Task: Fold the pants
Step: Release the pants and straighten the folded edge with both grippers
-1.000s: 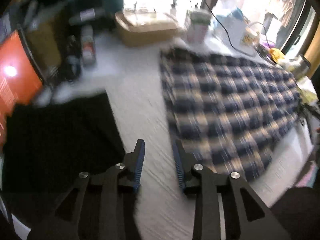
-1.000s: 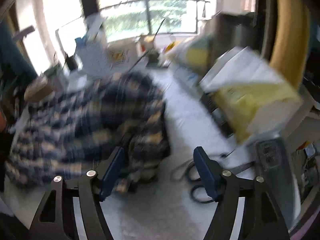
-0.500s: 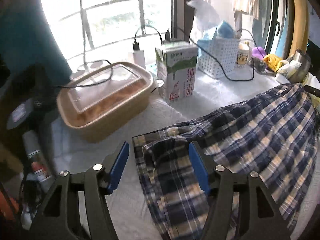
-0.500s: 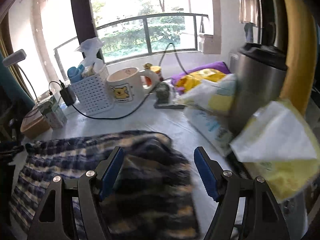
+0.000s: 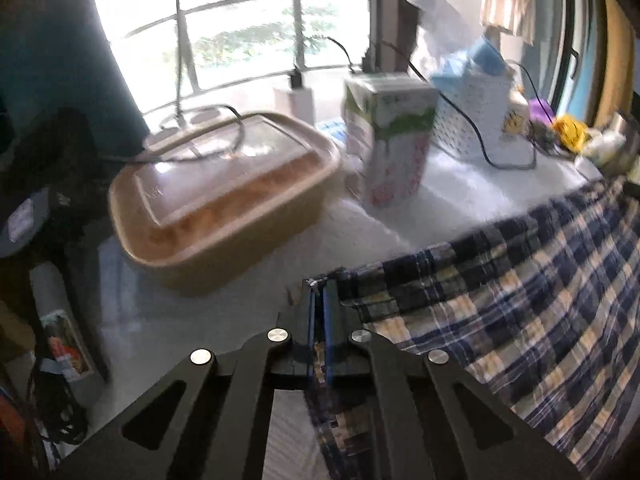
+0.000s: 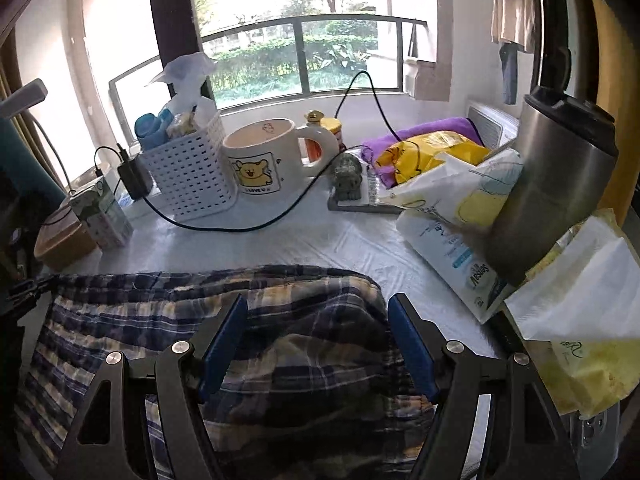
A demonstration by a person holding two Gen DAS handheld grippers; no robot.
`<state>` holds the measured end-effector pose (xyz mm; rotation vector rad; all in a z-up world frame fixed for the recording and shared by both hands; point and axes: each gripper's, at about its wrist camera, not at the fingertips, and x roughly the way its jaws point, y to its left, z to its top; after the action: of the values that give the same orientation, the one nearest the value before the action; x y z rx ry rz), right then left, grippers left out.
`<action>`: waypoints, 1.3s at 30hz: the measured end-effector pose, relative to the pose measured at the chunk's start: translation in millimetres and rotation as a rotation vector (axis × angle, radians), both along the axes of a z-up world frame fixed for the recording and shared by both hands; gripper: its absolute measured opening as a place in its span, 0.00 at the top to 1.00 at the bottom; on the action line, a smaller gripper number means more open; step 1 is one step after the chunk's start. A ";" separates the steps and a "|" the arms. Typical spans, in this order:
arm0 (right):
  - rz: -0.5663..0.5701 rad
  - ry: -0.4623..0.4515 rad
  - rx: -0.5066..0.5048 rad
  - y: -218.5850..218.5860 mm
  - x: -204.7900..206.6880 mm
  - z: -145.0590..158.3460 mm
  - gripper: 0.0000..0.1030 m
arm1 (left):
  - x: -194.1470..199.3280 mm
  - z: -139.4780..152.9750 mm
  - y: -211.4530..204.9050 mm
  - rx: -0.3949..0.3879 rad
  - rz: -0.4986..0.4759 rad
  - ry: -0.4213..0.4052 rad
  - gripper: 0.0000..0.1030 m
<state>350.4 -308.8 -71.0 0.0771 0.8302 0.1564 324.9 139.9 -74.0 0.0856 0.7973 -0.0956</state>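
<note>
Left wrist view: left gripper [image 5: 319, 300] has just snapped closed, pinching the plaid pants' [image 5: 520, 312] corner on the white table [image 5: 460, 200]. Right gripper [image 6: 316, 312] hangs spread wide over the pants' other end, gripping nothing.

Pants [image 6: 168, 320] on table [image 6: 320, 240], mug [image 6: 264, 156] and basket [image 6: 192, 176] behind.

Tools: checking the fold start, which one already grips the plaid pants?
The left tool, shut on the pants' corner; the right tool stands open above them.

L tool [image 5: 319, 300] clamped on pants [image 5: 520, 304] corner.
</note>
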 end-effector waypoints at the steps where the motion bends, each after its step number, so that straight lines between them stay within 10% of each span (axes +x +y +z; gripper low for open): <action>1: 0.004 -0.001 -0.001 1.8 0.1 0.7 0.28 | 2.0 2.0 1.5 0.004 0.008 -0.006 0.98; 8: 0.012 0.012 0.008 7.8 2.2 -2.4 0.28 | 23.6 -11.2 4.2 0.022 0.019 0.086 0.94; 12: 0.007 0.010 0.002 7.9 -3.5 -2.0 0.28 | 4.8 5.3 10.8 -0.019 0.031 0.073 0.53; 14: 0.002 0.000 0.008 5.9 -9.4 0.5 0.28 | -9.5 14.6 14.4 -0.051 0.037 0.063 0.51; 25: 0.021 -0.002 0.036 10.9 -32.4 -0.1 0.28 | -78.3 -4.7 -6.2 -0.127 0.040 0.167 0.52; 30: 0.042 -0.005 0.038 17.9 -40.3 2.1 0.28 | -74.3 -21.0 -5.9 -0.079 0.083 0.162 0.89; 39: 0.035 0.028 0.032 17.2 -49.7 -6.3 0.28 | -79.6 -23.5 -9.3 0.005 0.092 0.134 0.93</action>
<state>300.7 -291.7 -77.3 0.0953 0.8571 0.2021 245.4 130.6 -97.6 0.0474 0.9339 -0.0124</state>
